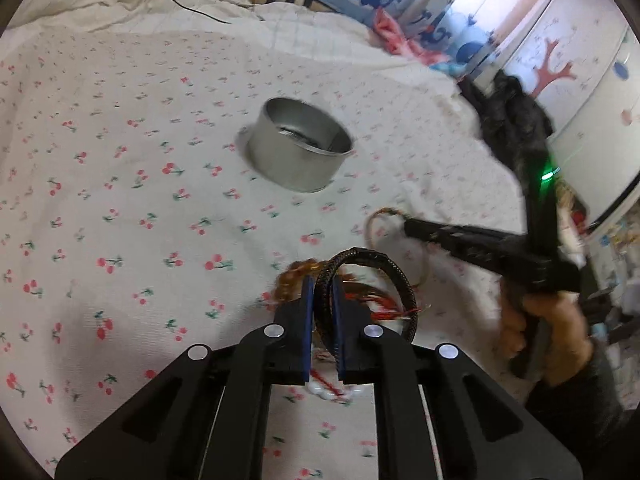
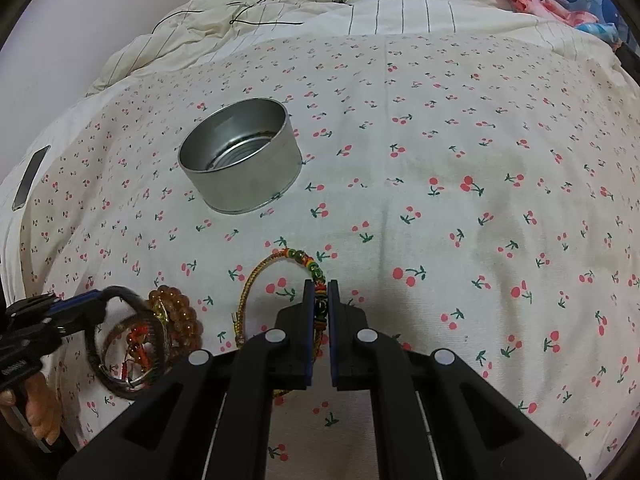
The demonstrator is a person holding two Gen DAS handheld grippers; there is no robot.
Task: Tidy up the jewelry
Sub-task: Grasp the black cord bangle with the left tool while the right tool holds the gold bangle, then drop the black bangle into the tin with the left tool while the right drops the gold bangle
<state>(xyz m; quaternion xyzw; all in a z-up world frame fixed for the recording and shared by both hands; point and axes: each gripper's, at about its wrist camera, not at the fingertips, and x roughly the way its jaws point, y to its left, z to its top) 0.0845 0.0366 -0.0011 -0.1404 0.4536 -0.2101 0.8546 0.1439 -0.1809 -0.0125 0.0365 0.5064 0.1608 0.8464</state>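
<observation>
**Q:** Blue pads (image 1: 306, 312) nearest the lens — what are they pinching, and why there?

**A:** Left gripper (image 1: 322, 312) is closing narrow on the black braid (image 1: 362, 258), with the loop standing upright between the jaws. Gripping one side of the loop is letting the rest hang free, so it should lift clear of the pile. Whether the pads are pressing hard enough yet cannot be told; the view is blurred.

**Q:** What is lying under it?

**A:** Amber beads (image 2: 176, 312) and a red cord piece (image 2: 138, 340) are sitting heaped together on the cherry sheet (image 2: 440, 140), touching the braid. That tangle is the risk: neighbours may be dragging along.

**Q:** And the other claw?

**A:** Right gripper (image 2: 320, 304) is clamping narrow on the beaded cord (image 2: 298, 256), near its coloured beads, the rest of the loop arching over the sheet to its left. It is gripping the beaded stretch, probably because that gives the pads more to bite on.

**Q:** Where is everything going?

**A:** Likely into the tin (image 2: 240, 160), which is standing open and apparently empty beyond both bracelets, well apart from them. Neither piece is inside yet, so the sorting seems barely begun.
</observation>
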